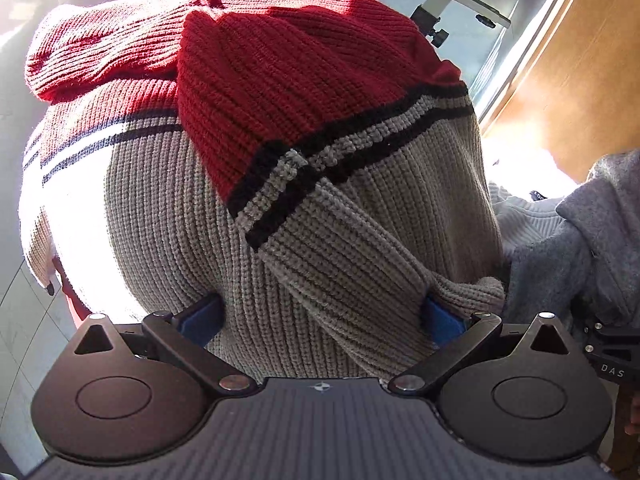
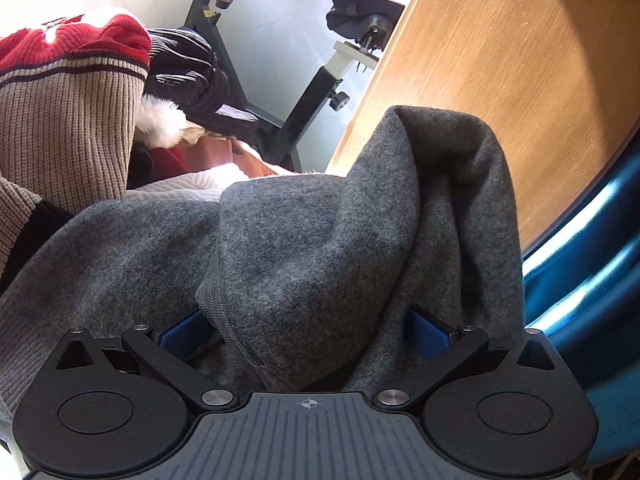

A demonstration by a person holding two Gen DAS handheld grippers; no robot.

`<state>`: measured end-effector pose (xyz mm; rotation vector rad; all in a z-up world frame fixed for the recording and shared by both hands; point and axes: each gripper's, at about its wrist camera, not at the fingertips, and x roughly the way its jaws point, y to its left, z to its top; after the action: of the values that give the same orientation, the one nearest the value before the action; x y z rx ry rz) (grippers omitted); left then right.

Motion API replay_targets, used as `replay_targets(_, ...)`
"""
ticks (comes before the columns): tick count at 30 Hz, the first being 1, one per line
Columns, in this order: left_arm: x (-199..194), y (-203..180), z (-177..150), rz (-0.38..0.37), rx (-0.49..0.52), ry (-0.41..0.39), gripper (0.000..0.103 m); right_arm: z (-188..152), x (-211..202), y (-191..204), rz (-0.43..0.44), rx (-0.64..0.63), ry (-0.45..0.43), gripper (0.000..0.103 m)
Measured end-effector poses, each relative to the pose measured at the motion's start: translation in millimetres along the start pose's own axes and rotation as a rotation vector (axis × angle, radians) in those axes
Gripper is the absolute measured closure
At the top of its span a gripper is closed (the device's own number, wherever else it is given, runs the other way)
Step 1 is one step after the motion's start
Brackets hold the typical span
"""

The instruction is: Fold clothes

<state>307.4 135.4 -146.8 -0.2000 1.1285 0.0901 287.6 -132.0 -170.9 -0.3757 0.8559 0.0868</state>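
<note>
Knitwear fills the left wrist view: a red and beige sweater (image 1: 280, 152) with black stripes, its sleeve crossing toward 4 o'clock. The left gripper (image 1: 320, 316) has its blue pads spread wide, the beige knit bunched between them. At 3 o'clock lies a grey fleece garment (image 2: 320, 240), heaped between the equally wide-spread fingers of the right gripper (image 2: 308, 328). A wooden table (image 2: 520, 80) shows at 1 o'clock.

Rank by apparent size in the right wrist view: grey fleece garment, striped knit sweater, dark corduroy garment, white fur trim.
1. grey fleece garment, though it sits closest to the camera, which inflates it
2. striped knit sweater, partly cropped
3. dark corduroy garment
4. white fur trim
</note>
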Motion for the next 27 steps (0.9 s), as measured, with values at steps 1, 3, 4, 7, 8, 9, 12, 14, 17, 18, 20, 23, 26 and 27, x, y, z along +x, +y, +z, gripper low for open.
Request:
replay_targets(1,0,0,-1,-0.001,-0.006,-0.005,0.0,-2,1,1,-0.002,-0.004,-0.006,0.001)
replay_targets(3,0,2,-3,-0.007,-0.014,-0.015,0.0,-5,2,1,-0.004,0.003,-0.009,0.001)
replay_targets(4,-1,3,-4,-0.01,-0.014,-0.021,0.0,-5,2,0,-0.002,0.018,-0.003,0.001)
replay_targets(7,-14,5,-10,-0.019,-0.026,-0.062,0.0,0,5,-6,0.016,0.044,0.041,0.001)
replay_targets(8,-20,6,-13,-0.022,-0.031,-0.08,0.0,3,6,-7,0.024,0.046,0.058,0.001)
replay_targets(9,-25,8,-17,-0.022,-0.036,-0.095,0.0,7,6,-9,0.035,0.04,0.076,0.001)
replay_targets(12,-39,17,-29,-0.002,-0.062,-0.121,0.0,17,2,-16,0.065,0.072,0.095,0.001)
replay_targets(14,-51,24,-34,0.028,-0.107,-0.127,0.0,25,-6,-22,0.086,0.138,0.075,0.001)
replay_targets(17,-76,43,-42,0.023,-0.173,-0.163,0.0,35,-26,-31,0.125,0.249,-0.006,0.001)
replay_targets(18,-84,50,-45,0.018,-0.194,-0.175,0.0,38,-34,-32,0.137,0.275,-0.036,0.001)
replay_targets(20,-94,61,-50,0.023,-0.226,-0.181,0.0,46,-45,-24,0.159,0.275,-0.068,0.001)
replay_targets(23,-103,75,-54,0.032,-0.24,-0.167,0.0,56,-55,0,0.183,0.215,-0.083,0.001)
replay_targets(26,-109,94,-58,0.026,-0.26,-0.142,0.0,64,-69,26,0.231,0.183,-0.093,0.001)
replay_targets(27,-111,100,-60,0.017,-0.267,-0.139,0.0,66,-75,33,0.246,0.186,-0.099,0.001)
